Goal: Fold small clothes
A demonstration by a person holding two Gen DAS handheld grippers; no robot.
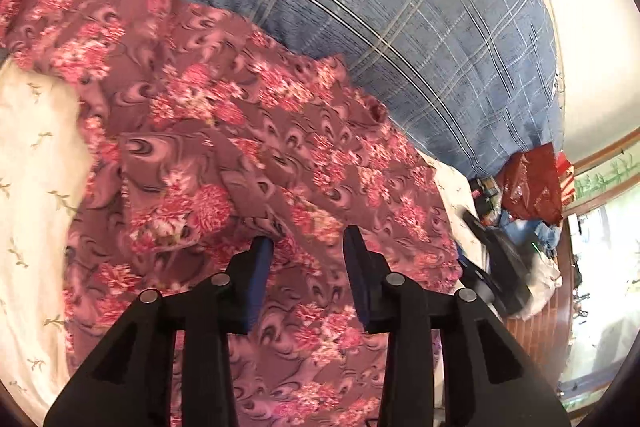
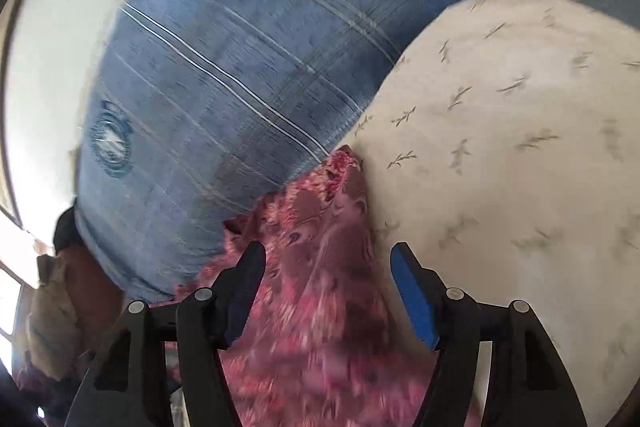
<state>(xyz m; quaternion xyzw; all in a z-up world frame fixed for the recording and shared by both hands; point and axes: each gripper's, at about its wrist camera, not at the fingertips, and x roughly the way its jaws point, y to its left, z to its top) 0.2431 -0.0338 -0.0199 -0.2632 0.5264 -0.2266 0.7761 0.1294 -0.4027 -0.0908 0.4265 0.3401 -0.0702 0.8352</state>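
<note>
A rumpled floral garment [image 1: 240,131] lay on a cream sheet [image 1: 36,187], a blue pillow [image 1: 400,27] at its 1 o'clock. The left gripper [image 1: 307,239] and right gripper [image 2: 327,255] hovered over it, jaws apart and empty, likely seeking edges to fold.

The left gripper [image 1: 308,241] fills the bottom centre of its frame, its two blue-padded fingers parted. The right gripper [image 2: 328,259], also bottom centre, has its fingers spread wider.
</note>
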